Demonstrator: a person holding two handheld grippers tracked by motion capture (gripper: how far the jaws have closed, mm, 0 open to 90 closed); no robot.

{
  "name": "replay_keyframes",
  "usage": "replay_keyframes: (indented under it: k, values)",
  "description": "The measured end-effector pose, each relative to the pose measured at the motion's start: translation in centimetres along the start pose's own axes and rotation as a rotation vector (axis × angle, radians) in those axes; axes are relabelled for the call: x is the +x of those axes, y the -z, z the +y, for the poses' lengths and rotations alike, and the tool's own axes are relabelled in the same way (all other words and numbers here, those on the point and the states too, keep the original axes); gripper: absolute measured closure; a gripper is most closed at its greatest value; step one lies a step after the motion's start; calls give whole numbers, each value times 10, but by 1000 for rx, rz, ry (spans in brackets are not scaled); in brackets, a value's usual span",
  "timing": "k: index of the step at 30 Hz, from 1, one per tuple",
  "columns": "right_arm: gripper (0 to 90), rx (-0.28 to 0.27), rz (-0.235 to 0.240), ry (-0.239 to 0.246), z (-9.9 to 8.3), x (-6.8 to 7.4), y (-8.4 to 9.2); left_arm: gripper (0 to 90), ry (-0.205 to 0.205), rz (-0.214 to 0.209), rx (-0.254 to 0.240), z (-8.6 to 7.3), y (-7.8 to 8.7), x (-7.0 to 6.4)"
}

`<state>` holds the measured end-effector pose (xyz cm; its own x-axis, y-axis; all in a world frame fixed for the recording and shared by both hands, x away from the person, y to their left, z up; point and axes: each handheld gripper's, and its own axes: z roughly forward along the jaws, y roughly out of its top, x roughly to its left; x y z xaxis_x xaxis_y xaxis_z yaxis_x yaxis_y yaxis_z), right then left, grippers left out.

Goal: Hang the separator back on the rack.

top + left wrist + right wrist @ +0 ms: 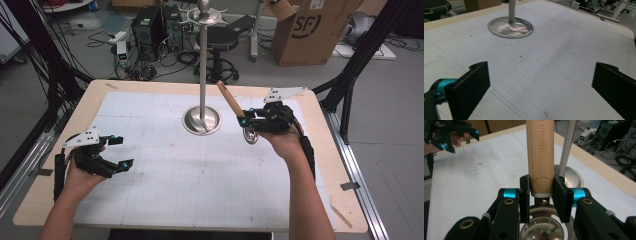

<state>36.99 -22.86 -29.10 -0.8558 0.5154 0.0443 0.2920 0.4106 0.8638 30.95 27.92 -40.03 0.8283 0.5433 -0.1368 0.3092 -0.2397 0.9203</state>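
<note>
With its handle clamped low, the wooden-handled ladle (540, 157) hangs bowl-down in right gripper (541, 192) beside utensil stand (202, 120); left gripper (118, 152) idle, jaws apart.

"KITCHEN" on wooden handle (540, 152); "SF" on cardboard box (312, 27).

Beyond my table I see a grey floor (30, 95) strewn with black cables (165, 60), a black round stool (219, 40) top centre, and a brown cardboard box (312, 30) upper right.

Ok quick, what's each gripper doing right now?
Left gripper: open, nothing between its jaws.
Right gripper: shut on the wooden-handled ladle.
</note>
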Motion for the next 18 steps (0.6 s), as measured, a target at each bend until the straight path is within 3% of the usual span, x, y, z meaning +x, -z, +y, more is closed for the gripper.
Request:
replay_keyframes:
  k: [18]
  values:
    - [687, -59, -65, 43, 55, -12, 21, 22, 5, 5, -10, 0, 3, 2]
